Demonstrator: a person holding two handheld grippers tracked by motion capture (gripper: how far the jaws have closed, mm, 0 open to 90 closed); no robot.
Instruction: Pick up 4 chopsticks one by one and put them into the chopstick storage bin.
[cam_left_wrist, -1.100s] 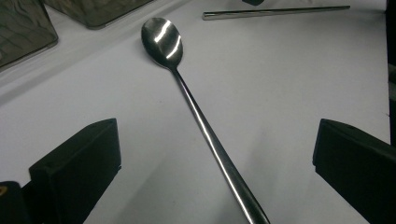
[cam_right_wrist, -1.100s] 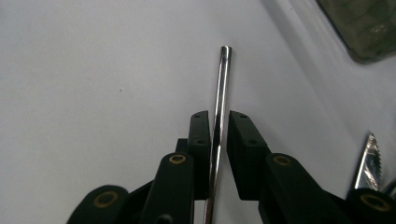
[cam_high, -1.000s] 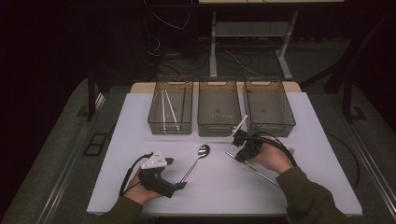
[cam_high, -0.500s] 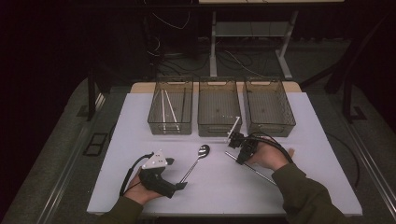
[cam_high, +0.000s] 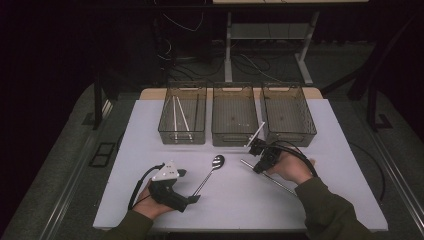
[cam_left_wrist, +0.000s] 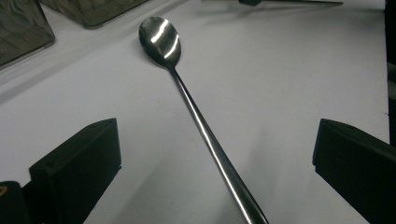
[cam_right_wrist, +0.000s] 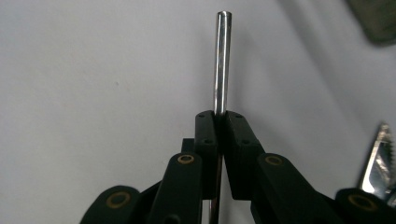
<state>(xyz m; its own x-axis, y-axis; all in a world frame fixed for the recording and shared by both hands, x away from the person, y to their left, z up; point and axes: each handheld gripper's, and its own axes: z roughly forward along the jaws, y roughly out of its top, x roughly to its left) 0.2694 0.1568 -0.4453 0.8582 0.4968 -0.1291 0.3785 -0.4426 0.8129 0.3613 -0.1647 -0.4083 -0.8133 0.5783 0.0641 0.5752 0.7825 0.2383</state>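
Bins (cam_high: 233, 114): left one holds chopsticks (cam_high: 177, 114). Right gripper (cam_right_wrist: 219, 122) has just clenched a metal rod (cam_right_wrist: 222, 56); left gripper (cam_left_wrist: 210, 163) gapes around a spoon (cam_left_wrist: 187, 93).

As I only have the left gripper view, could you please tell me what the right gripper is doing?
Observer: The right gripper has just been closing its jaws, which now clamp a thin metal rod.
Operator: Thank you. Is anything in the bins yet?
Observer: Yes, the left bin holds two pale sticks.
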